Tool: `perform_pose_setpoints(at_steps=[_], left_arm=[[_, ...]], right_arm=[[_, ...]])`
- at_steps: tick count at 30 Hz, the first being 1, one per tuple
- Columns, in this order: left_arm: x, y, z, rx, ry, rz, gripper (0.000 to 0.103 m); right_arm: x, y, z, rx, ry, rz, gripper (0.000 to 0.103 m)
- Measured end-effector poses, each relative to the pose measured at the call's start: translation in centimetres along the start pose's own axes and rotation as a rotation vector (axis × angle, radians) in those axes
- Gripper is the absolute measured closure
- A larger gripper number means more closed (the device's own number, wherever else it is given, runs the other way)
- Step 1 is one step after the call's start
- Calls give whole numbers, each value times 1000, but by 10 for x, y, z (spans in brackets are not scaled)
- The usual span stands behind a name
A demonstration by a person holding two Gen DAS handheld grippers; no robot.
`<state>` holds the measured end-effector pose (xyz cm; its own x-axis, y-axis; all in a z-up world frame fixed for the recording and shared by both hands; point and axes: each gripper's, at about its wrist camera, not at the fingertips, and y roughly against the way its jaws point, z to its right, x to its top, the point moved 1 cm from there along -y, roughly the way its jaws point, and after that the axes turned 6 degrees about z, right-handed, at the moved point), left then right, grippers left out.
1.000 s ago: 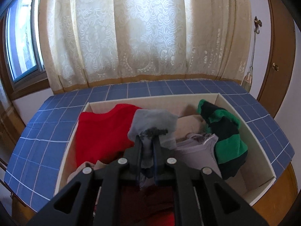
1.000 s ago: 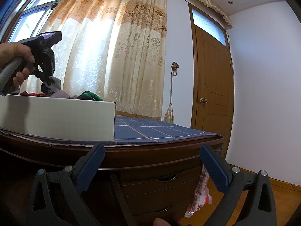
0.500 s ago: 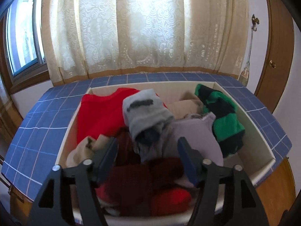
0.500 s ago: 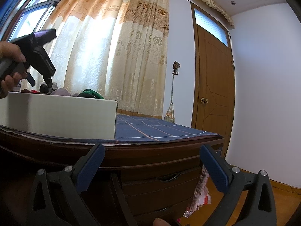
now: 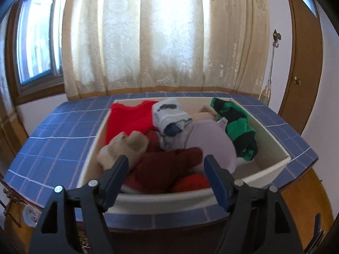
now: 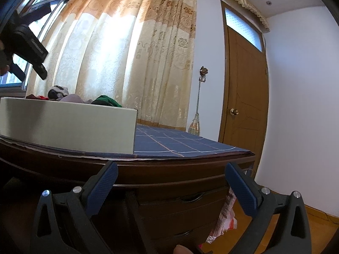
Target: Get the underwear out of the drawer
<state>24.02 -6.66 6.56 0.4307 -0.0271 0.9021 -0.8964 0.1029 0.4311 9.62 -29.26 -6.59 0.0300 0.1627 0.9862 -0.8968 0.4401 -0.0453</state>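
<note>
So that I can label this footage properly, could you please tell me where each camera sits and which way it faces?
Left wrist: on the left gripper, angled down into the white drawer of clothes on the blue tablecloth; its own open jaws show.
Right wrist: on the right gripper, low, facing level at the desk edge and door; open jaws, plus the left gripper's body at upper left.
Shared: drawer, tablecloth, curtain, green-black garment.

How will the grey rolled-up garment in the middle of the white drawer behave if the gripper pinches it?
The grey garment is probably floppy: it lies slumped in soft folds on the pile. It likely unrolls when lifted, since a blue layer shows at its loose end. It looks light and unlikely to slip, being cloth. The white drawer should stay put.
</note>
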Motion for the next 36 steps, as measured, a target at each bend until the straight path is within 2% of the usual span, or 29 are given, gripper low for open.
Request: perform_pose_setpoints(at_steps=[4, 6, 8, 11, 21, 29, 36], left_arm=[[-15, 34, -10, 47, -22, 65, 26], [-22, 51, -18, 62, -22, 103, 12], [-31, 71, -26, 92, -17, 149, 4], [-44, 99, -36, 125, -15, 202, 2], [-71, 123, -59, 93, 36, 169, 0], [-84, 133, -58, 90, 27, 183, 0], [-85, 133, -60, 90, 40, 177, 0]], right_arm=[[3, -4, 4, 25, -19, -50, 1], [7, -3, 6, 39, -29, -65, 1], [13, 1, 5, 53, -30, -61, 1], [31, 9, 3, 85, -27, -40, 1], [97, 41, -6, 182, -55, 45, 1], [110, 49, -22, 228, -24, 60, 1], [111, 49, -26, 234, -18, 62, 1]])
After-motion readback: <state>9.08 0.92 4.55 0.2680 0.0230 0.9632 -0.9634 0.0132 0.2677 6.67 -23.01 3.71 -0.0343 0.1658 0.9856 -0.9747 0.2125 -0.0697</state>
